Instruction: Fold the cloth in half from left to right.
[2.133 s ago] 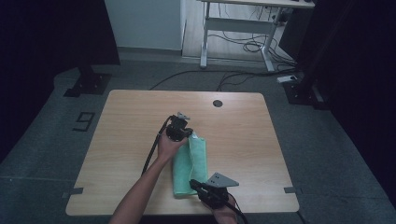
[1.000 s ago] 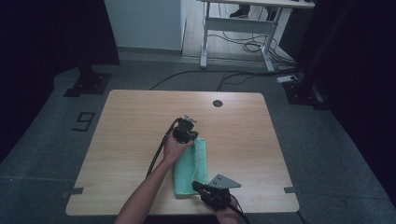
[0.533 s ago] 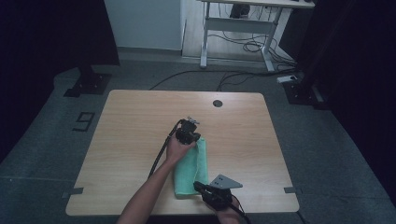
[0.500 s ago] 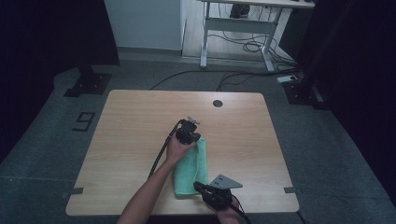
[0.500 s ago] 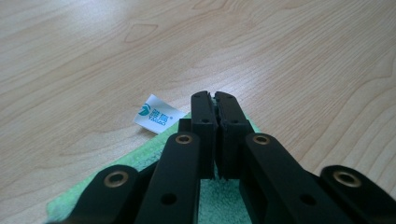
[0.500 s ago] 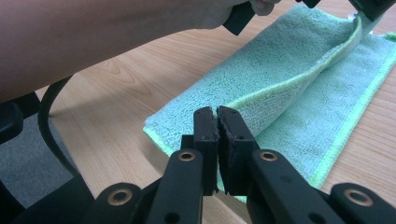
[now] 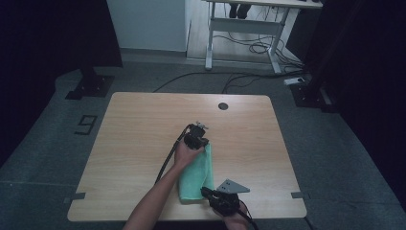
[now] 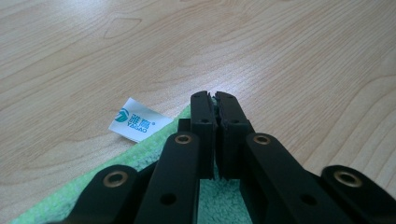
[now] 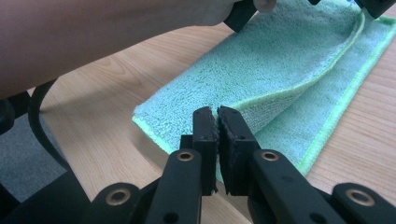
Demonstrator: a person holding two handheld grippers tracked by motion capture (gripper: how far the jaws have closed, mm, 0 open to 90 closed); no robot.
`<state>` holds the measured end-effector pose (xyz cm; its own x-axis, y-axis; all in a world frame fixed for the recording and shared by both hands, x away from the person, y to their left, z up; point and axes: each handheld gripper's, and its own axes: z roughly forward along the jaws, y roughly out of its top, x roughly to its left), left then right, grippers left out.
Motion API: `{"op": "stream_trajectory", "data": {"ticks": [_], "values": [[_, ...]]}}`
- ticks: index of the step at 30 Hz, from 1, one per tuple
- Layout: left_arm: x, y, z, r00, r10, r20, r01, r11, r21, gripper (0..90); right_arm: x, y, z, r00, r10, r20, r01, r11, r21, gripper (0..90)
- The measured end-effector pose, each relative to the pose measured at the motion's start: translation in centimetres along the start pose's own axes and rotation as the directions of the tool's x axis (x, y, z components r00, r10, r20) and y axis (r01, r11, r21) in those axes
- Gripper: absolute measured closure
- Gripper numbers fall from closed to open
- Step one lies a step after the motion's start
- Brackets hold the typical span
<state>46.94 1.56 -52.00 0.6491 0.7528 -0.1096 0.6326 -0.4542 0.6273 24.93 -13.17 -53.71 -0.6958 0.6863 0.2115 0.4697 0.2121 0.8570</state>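
My right tool (image 7: 210, 194) is clamped on the near edge of the folded green terry towel (image 7: 195, 176), anchoring it on the wooden tabletop (image 7: 134, 129). Farther out, my left tool (image 7: 200, 142) pinches its far corner, apparently to tension the fold.

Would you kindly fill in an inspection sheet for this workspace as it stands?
Surface: light wooden table, with a round dark grommet near the far edge.
Job's things: green towel, folded lengthwise; white label at its far corner.
Clutter: nothing seen.
Grippers: left gripper shut on the towel's far end; right gripper shut on the towel's upper layer at the near end.
Cables: black cable trails from the left gripper along the forearm.
Surroundings: grey floor, white desk frame with loose wires behind, dark curtains at both sides.
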Motion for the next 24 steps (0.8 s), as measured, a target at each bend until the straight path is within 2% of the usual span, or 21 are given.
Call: {"op": "stream_trajectory", "data": {"ticks": [11, 19, 24], "values": [[-0.07, 0.14, 0.26, 1.0000, 0.003, -0.002, -0.003, 1.0000, -0.001, 85.9, -0.68, -0.42, 0.02, 0.9996, 0.022, 0.019, -0.022, 0.999, 0.027, 83.8], [0.00, 0.18, 0.16, 1.0000, 0.004, -0.006, -0.004, 1.0000, -0.007, 85.8, -0.86, -0.62, 0.17, 0.9993, 0.021, 0.031, -0.023, 0.998, 0.055, 83.4], [-0.07, 0.18, 0.19, 1.0000, 0.001, -0.005, -0.002, 0.9999, -0.015, 82.9, -0.98, -0.78, 0.30, 0.9990, 0.024, 0.038, -0.027, 0.997, 0.078, 82.8]]}}
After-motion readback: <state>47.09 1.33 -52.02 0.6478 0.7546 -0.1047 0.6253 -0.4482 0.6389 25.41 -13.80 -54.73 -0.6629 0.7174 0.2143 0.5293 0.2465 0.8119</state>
